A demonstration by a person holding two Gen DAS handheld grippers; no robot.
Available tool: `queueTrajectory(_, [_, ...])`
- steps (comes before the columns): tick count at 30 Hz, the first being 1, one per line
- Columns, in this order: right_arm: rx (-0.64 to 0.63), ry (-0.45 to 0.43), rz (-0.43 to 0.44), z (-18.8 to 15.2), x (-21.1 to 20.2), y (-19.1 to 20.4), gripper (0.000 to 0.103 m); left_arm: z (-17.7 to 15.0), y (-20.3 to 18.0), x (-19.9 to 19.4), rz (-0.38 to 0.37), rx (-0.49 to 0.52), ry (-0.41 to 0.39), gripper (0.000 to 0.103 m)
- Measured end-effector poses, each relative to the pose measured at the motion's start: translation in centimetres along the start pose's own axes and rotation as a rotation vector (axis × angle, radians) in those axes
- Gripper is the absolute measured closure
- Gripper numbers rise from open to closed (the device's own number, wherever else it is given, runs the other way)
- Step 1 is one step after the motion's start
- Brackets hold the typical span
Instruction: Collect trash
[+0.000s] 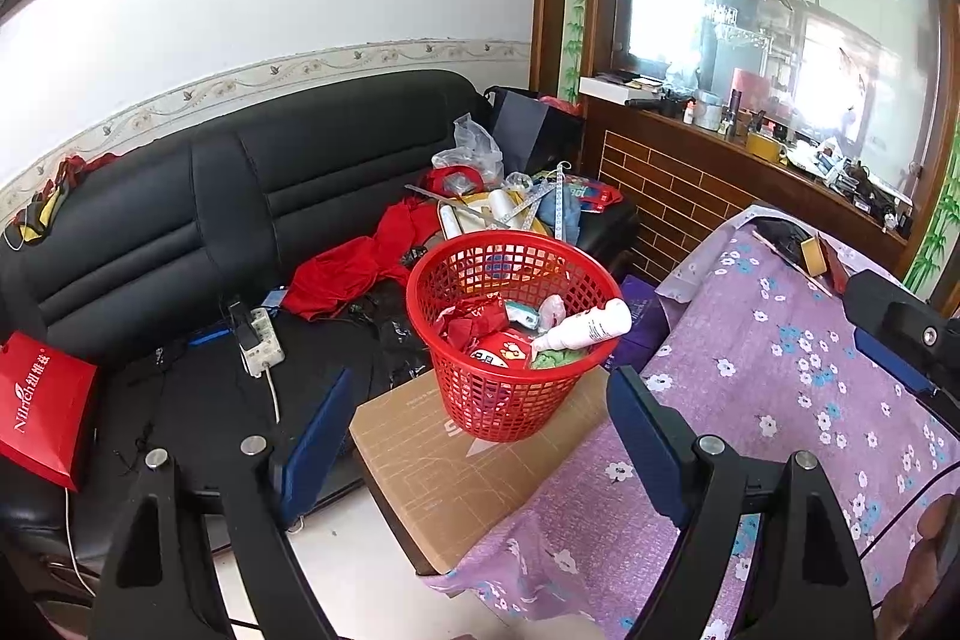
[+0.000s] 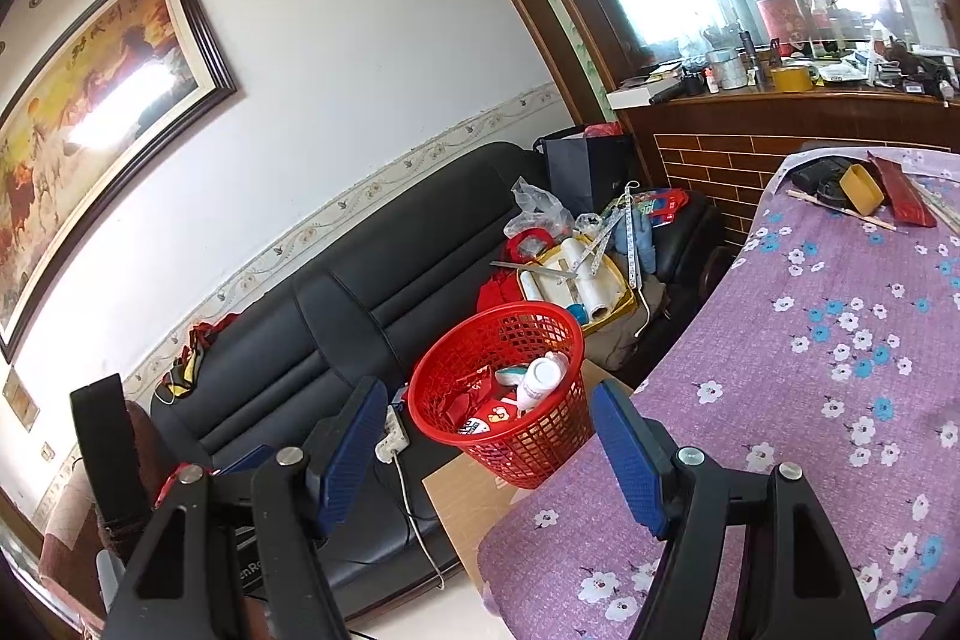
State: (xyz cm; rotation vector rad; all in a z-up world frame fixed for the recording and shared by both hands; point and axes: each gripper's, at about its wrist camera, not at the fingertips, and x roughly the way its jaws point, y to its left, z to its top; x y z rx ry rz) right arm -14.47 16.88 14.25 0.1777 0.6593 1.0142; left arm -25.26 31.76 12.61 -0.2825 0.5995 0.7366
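Left gripper (image 1: 474, 436): jaws wide, empty. Right gripper (image 2: 489, 451): jaws wide, empty. Red basket (image 1: 510, 334) on cardboard box (image 1: 456, 472), beside purple-clothed table (image 1: 780, 400). Trash already inside basket; white bottle (image 1: 585, 325) leans on rim, neck down.

Risks:
- Bottle near rim; nudge may tip it out.
- Basket light, near box edge; side contact likely slides it off.

Basket (image 1: 513, 340) on box (image 1: 456, 472) — bottle (image 1: 585, 327) inside, sofa (image 1: 180, 220) behind
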Motion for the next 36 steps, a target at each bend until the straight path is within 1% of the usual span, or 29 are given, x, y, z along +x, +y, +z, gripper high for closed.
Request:
queueTrajectory(4, [0.002, 0.005, 0.003, -0.1, 0.3, 0.0, 0.028, -0.1, 0.0, 0.3, 0.002, 0.001, 0.010, 0.018])
queueTrajectory(22, [-0.001, 0.013, 0.015, -0.1, 0.9, 0.4, 0.028, 0.1, 0.8, 0.3, 0.022, -0.016, 0.000, 0.018])
queueTrajectory(30, [0.006, 0.007, 0.019, 0.1, 0.6, 0.1, 0.028, 0.3, 0.4, -0.1, 0.009, -0.002, -0.001, 0.018])
queueTrajectory(33, [0.030, -0.014, 0.030, 0.2, -0.4, -0.4, 0.028, 0.4, -0.4, -1.1, -0.018, 0.021, -0.024, 0.018])
queueTrajectory(35, [0.066, -0.048, 0.028, 0.0, -2.3, -1.2, 0.028, 0.4, -1.4, -2.1, -0.051, 0.041, -0.052, 0.018])
queueTrajectory(36, [0.094, -0.075, 0.023, -0.4, -4.2, -2.0, 0.028, 0.4, -2.2, -2.8, -0.071, 0.060, -0.067, 0.018])
